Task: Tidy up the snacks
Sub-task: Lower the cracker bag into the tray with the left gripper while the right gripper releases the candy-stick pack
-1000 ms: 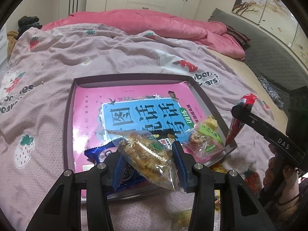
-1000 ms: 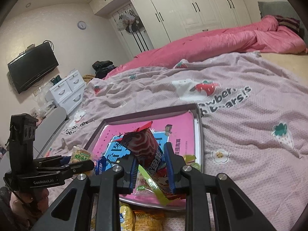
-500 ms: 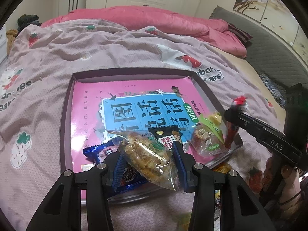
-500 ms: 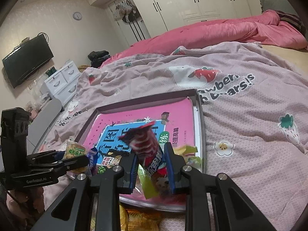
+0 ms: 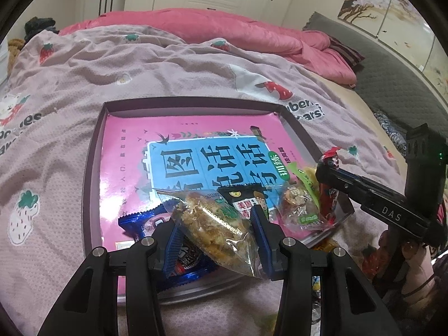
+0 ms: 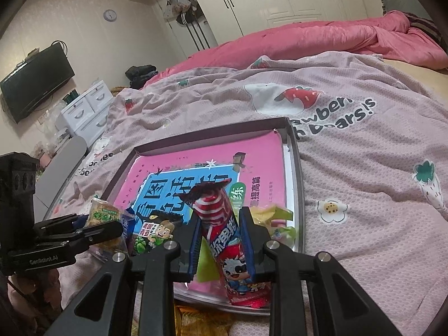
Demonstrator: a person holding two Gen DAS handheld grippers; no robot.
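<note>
My left gripper (image 5: 217,232) is shut on a clear bag of golden crispy snack (image 5: 212,224), held over the near edge of a dark-rimmed tray (image 5: 93,168). A pink and blue book (image 5: 179,134) covers the tray floor. On it lie a blue packet (image 5: 152,224), a black pea packet (image 5: 242,198) and a clear-wrapped pastry (image 5: 301,210). My right gripper (image 6: 221,232) is shut on a long red packet (image 6: 218,218) that stands upright over the tray's near right corner. In the right wrist view the left gripper (image 6: 84,229) holds its bag (image 6: 103,214) at the left.
The tray (image 6: 296,173) rests on a pink strawberry-print bedspread (image 6: 364,182). Yellow snack packets (image 6: 196,319) lie on the bed just in front of the tray. A pink quilt (image 5: 224,28) is bunched at the far side. White drawers (image 6: 86,109) stand left of the bed.
My right gripper has sunk with the red packet toward the tray's near right corner. My left gripper and its bag have stayed where they were.
</note>
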